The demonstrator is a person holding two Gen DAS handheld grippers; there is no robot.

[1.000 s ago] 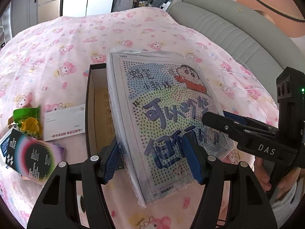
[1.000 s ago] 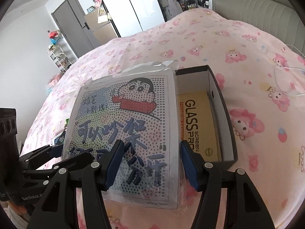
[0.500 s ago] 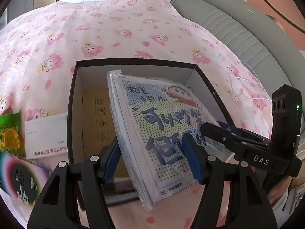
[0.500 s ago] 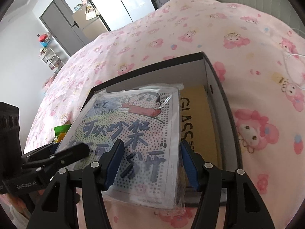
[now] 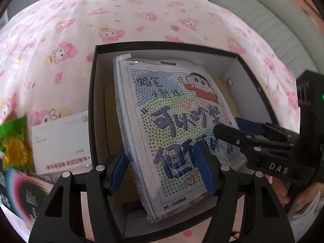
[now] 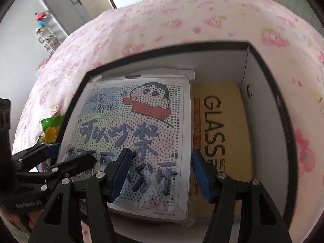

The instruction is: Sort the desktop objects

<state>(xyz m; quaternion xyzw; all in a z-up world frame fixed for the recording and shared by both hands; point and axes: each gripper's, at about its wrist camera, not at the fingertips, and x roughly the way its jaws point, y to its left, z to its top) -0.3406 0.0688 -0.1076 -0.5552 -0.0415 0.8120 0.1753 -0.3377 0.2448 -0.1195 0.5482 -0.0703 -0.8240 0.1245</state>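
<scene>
A flat plastic-wrapped pack with a cartoon boy and blue characters [image 5: 178, 125] [image 6: 139, 133] lies tilted inside a black box with white walls [image 5: 93, 105] [image 6: 263, 93]. My left gripper [image 5: 162, 174] stands open, a finger on each side of the pack's near edge. My right gripper [image 6: 160, 174] is open around the pack's near right edge, and its fingers [image 5: 228, 133] show at the pack's right side in the left wrist view. A yellow "GLASS" packet [image 6: 220, 125] lies on the box floor beside the pack.
The box sits on a pink cartoon-print bedspread [image 5: 66, 30]. Left of it lie a white envelope [image 5: 60, 141], a green and yellow packet [image 5: 14, 143] [image 6: 50, 129] and a dark card with rainbow print [image 5: 20, 190]. A grey padded headboard [image 5: 263, 14] runs along the right.
The pack came down from above the box into it, both grippers moving forward and down with it. It now lies lower, over the box floor.
</scene>
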